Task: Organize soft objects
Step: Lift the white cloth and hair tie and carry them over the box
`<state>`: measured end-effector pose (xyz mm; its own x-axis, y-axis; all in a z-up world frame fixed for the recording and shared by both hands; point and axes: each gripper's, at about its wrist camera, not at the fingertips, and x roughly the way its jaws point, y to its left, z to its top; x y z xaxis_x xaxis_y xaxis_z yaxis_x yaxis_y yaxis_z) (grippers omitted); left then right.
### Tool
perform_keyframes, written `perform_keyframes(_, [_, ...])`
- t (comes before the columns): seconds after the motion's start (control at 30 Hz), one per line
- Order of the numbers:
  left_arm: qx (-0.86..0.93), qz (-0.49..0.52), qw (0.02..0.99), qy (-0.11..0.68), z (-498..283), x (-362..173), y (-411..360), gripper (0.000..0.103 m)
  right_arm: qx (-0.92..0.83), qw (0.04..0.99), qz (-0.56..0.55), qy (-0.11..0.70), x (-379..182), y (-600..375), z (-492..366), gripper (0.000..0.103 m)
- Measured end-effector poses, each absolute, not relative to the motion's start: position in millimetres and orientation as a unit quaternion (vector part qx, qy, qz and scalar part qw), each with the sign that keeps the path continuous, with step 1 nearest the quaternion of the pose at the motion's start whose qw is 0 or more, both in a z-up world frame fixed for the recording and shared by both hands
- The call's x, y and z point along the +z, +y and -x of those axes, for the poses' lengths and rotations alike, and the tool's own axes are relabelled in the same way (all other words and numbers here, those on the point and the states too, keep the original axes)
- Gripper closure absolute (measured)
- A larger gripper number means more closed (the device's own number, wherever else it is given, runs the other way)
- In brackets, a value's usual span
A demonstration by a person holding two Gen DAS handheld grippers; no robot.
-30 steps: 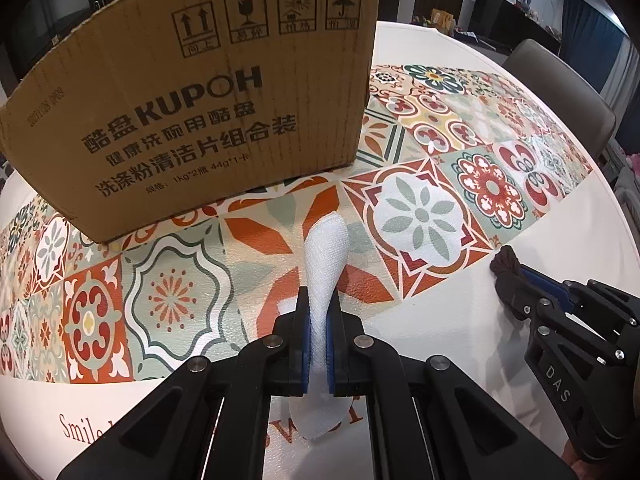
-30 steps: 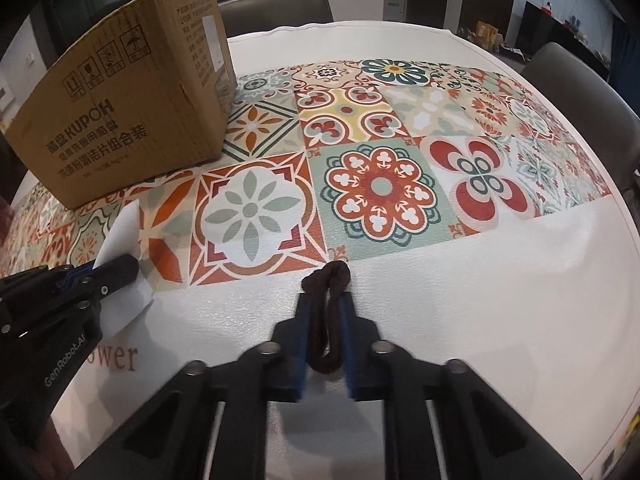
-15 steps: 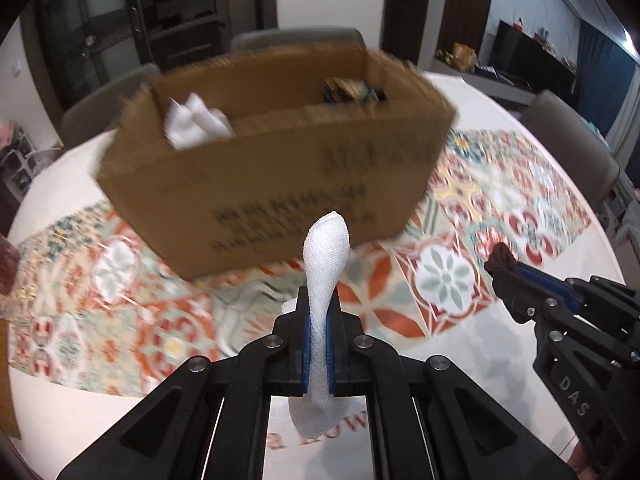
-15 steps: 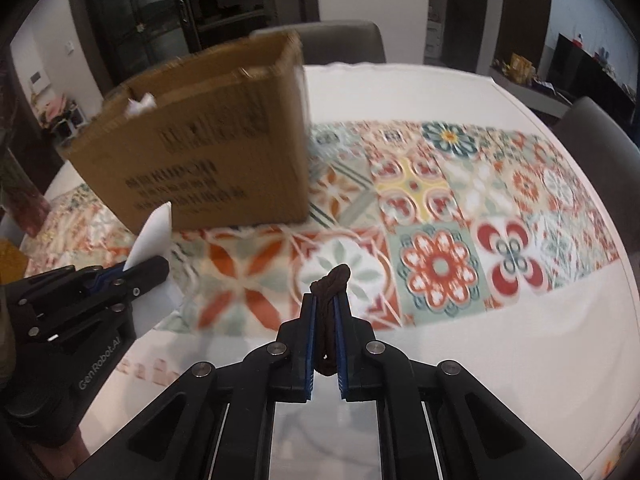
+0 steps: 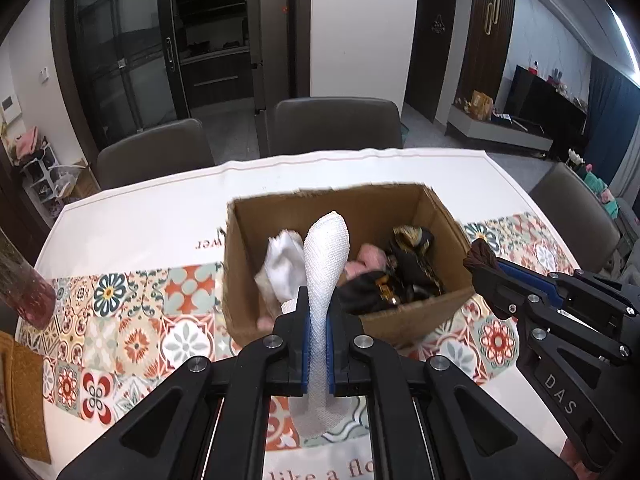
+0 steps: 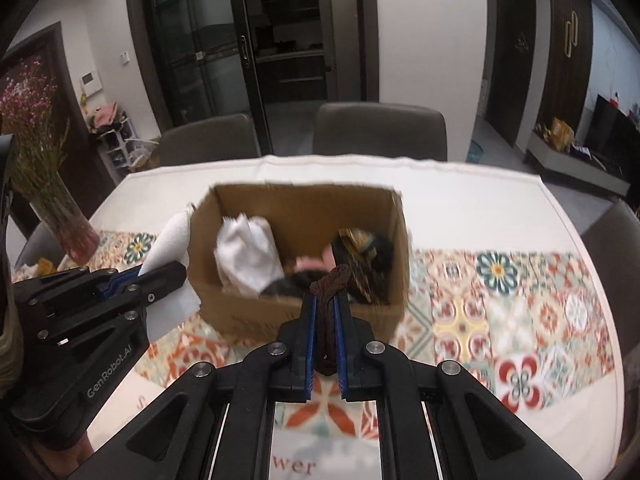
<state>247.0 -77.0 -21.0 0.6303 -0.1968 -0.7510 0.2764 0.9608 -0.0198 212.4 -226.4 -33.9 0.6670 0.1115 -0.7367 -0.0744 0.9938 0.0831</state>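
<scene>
**Two soft items being carried to the open box**

A white table [image 5: 152,216] with a patterned tile-print runner [image 6: 500,304] is being viewed from above, with grey chairs [image 5: 334,124] set behind it. Near the middle of the runner, an open brown cardboard box [image 5: 404,326] is being presented to both cameras; inside it, a crumpled white cloth [image 6: 246,260], a pink piece [image 5: 370,258] and a dark, gold-patterned fabric [image 5: 412,264] are already lying loose. A glass vase of pink dried flowers [image 6: 60,216] is standing at the table's left edge.

The left gripper [image 5: 318,344] is being held just short of the box's near wall, its jaws pressed narrow on a long white mesh-textured cloth [image 5: 326,256], which is sticking up past the fingertips and hanging down below them. The right gripper [image 6: 325,344] is being held beside it, jaws likewise clamped narrow on a small dark brown knotted cord [image 6: 330,284] (possibly a hair tie; it cannot be told for certain).

The step in hand is judged to be the delivery of both items. Next, each gripper would need to be brought over the opening and its jaws released, so that nothing is being caught on the rim.
</scene>
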Motion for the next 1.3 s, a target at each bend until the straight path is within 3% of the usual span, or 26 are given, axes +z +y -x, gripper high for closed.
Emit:
perform_keyframes(1.13, [-0.121,-0.050,0.884,0.449,-327.6,-58.8,-79.8,0.094,0.057,0.882,-0.021,0.466,-66.9,-216.5,-306.2,0.092])
perform_keyframes(1.23, [-0.112,-0.055,0.886,0.446,-326.9,-57.2,-80.0,0.087,0.056,0.882,-0.022,0.467,-66.4,-216.6,-306.4,0.092])
perform_keyframes(1.3, [-0.108,-0.056,0.888,0.443,-325.5,-55.7,-79.7,0.070,0.054,0.883,-0.022,0.465,-64.8,-217.3,-306.1,0.092])
